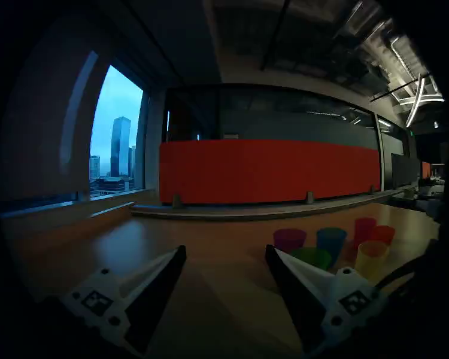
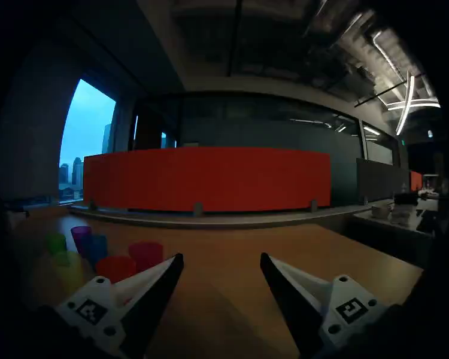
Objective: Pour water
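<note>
Cups [image 1: 320, 248], six in coloured plastic, bunched close together on the counter [image 1: 224, 221]: purple cup [image 1: 289, 238], blue cup [image 1: 331, 236], green cup [image 1: 311, 258], yellow cup [image 1: 372, 254], pink cup [image 1: 364, 227] and red cup [image 1: 382, 233]. Seen to the right of the left hand-held gripper [image 1: 225, 250] in the left gripper view, and low on the left beside the right hand-held gripper [image 2: 220, 257] in the right gripper view, so roughly between the two. Too dim to tell full from empty. Both hand-held grippers spread wide and grasping nothing, hovering over bare wood near the cluster, touching no cup

Judged barely begun: nothing picked up, nothing tilted, no pouring under way. Left to do, most likely: close on a filled cup, lift it, carry it over another, tip without spilling. No jug or bottle to be made out, so probably cup to cup

Around: red partition [image 1: 266, 170] along the far edge of the counter, window [image 1: 117, 143] with towers outside off to the left, strip lights [image 1: 419, 99] overhead, neighbouring desk [image 2: 398, 212] with small things on it far right. Nothing between the fingers and the cups; main nuisances the tight packing, with neighbours easily knocked in reaching for one, and the poor light
</note>
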Demonstrator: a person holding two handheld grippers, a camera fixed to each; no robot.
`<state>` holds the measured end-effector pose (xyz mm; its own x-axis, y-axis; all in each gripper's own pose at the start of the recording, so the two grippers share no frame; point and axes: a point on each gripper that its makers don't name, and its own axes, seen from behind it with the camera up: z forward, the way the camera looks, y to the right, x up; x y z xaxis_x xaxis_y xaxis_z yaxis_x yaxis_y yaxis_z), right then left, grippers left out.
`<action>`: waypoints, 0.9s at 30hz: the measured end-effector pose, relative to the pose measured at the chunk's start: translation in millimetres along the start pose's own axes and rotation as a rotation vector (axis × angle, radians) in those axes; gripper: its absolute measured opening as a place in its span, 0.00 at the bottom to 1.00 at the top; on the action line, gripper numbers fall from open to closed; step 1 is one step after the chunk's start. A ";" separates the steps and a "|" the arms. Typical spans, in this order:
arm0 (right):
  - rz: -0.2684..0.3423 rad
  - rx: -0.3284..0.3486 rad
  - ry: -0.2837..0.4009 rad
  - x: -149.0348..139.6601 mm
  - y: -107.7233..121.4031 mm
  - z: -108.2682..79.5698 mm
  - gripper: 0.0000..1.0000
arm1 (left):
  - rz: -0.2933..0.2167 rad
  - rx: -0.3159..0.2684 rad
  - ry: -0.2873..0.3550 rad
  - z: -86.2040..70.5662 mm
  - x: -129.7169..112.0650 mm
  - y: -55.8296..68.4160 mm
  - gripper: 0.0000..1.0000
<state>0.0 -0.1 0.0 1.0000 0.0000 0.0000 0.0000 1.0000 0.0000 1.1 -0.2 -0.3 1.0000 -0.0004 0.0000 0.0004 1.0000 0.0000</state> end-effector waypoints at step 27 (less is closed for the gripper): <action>-0.001 0.026 -0.003 10.8 -10.8 -3.0 0.99 | -0.003 -0.018 -0.003 -0.4 2.6 5.7 0.98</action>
<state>10.8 -10.9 -3.0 1.0000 -0.0012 0.0028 0.0011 0.9997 0.0260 3.7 5.5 -0.6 1.0000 -0.0033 0.0026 0.0033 0.9998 -0.0176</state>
